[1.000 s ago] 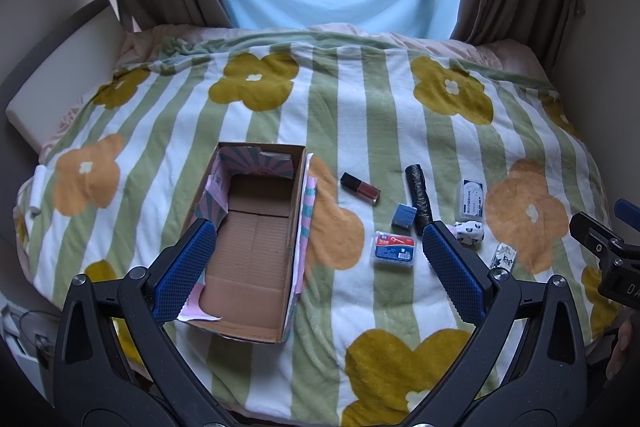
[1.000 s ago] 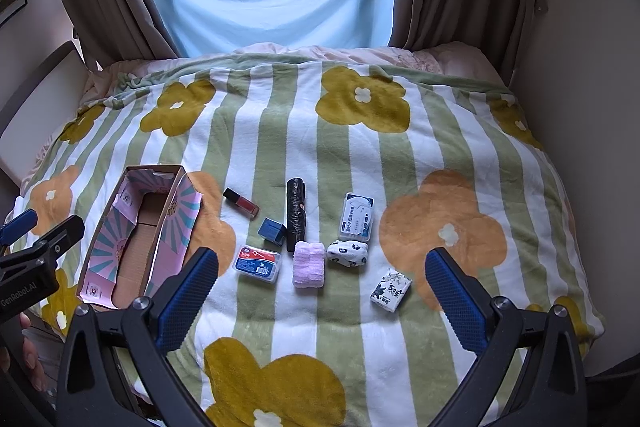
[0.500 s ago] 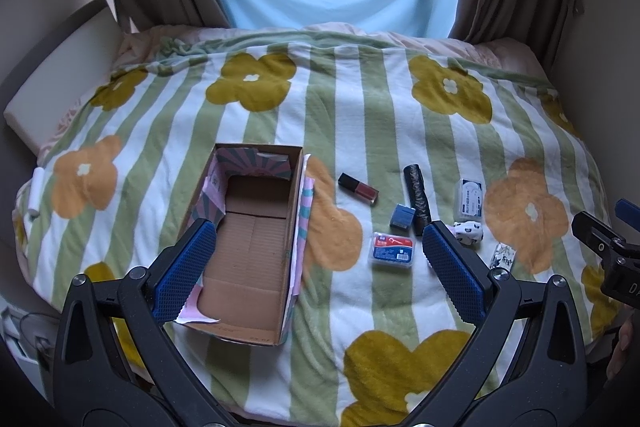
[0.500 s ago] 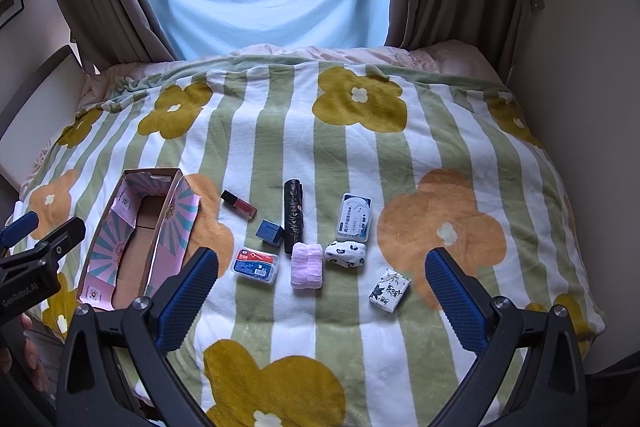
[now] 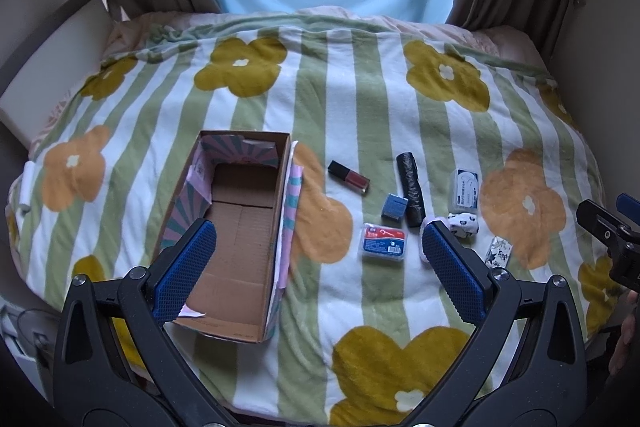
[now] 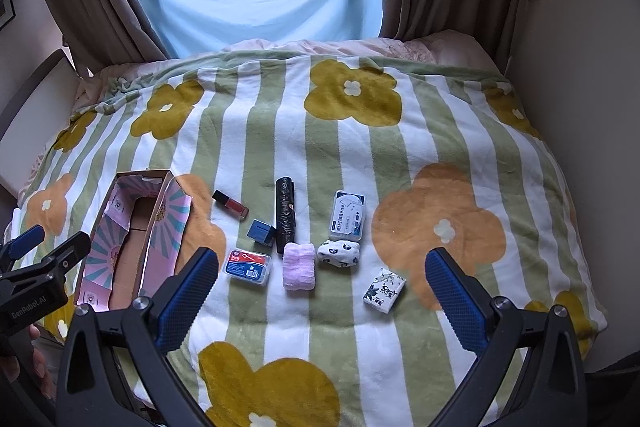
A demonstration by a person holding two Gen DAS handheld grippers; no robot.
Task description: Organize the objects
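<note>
Both grippers hover above the near edge of the bed, nothing held. Left gripper (image 5: 318, 267) has fingers spread wide, empty; right gripper (image 6: 322, 297) likewise spread and empty.

The box (image 5: 240, 239) sits open on the blanket (image 6: 280, 131), left of the items, interior bare cardboard (nothing in it, so task looks unstarted). Loose items lie in a cluster right of the box: lip gloss (image 6: 230, 204) nearest it, blue cube (image 6: 260, 230) touching the black roll (image 6: 285, 215), floss case (image 6: 249, 265) in front of the cube, pink cloth (image 6: 299, 265) just beside the floss case, spotted bundle (image 6: 339, 253), white case (image 6: 347, 216) behind it, tissue pack (image 6: 384, 289) apart at the right.

Step in hand, judged: pick a first item and move it into the box. Right gripper sits roughly over the cluster, so it is the likely picker. Advice: start with an isolated, rigid target (tissue pack or lip gloss) and avoid the cube-roll pair, since closing on one could nudge the other. Come down vertically, fingers straddling the short side, and press slightly into the soft blanket so the tips get under the edges. Flat cases may slip; grip across the narrow width. Left gripper could steady the box wall, since the flaps look floppy.
</note>
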